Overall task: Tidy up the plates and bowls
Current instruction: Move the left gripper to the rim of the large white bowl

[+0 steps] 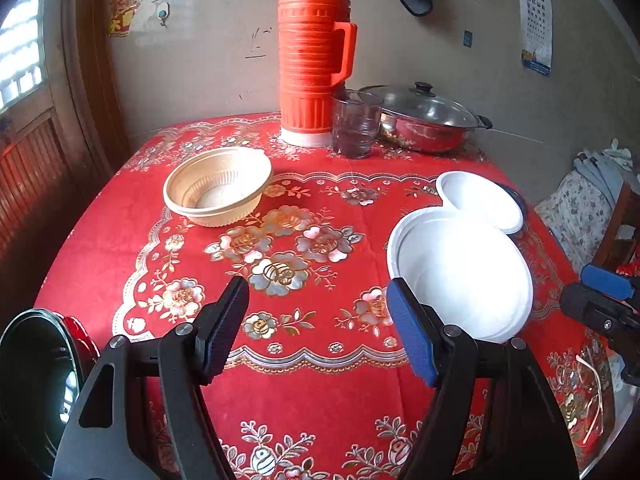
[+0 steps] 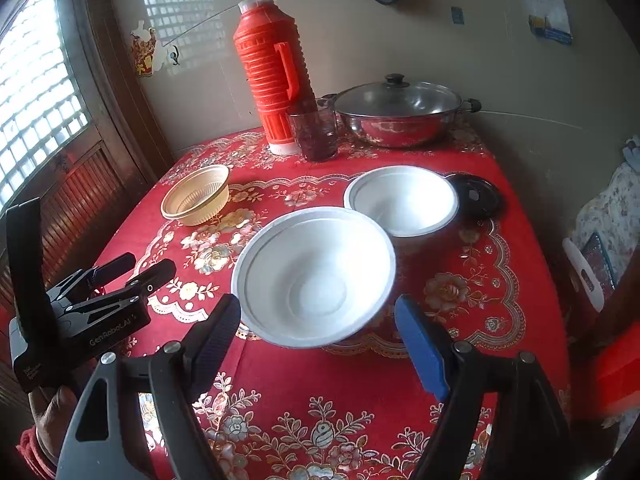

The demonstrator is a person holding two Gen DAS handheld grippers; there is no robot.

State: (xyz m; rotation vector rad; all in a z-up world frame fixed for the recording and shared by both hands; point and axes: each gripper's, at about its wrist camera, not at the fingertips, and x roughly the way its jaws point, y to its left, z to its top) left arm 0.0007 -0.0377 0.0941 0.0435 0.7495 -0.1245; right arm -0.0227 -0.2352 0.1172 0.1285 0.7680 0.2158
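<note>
Red floral tablecloth fills the frame; near white bowl sits centre, just ahead of the right gripper, jaws spread, empty; left gripper likewise; best pinch its near rim squarely

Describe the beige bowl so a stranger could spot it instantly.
Start at the tall orange thermos at the back of the red floral tablecloth. Toward the window side sits the beige bowl, alone. Unlike the two white bowls, it is tan and ribbed inside.
</note>
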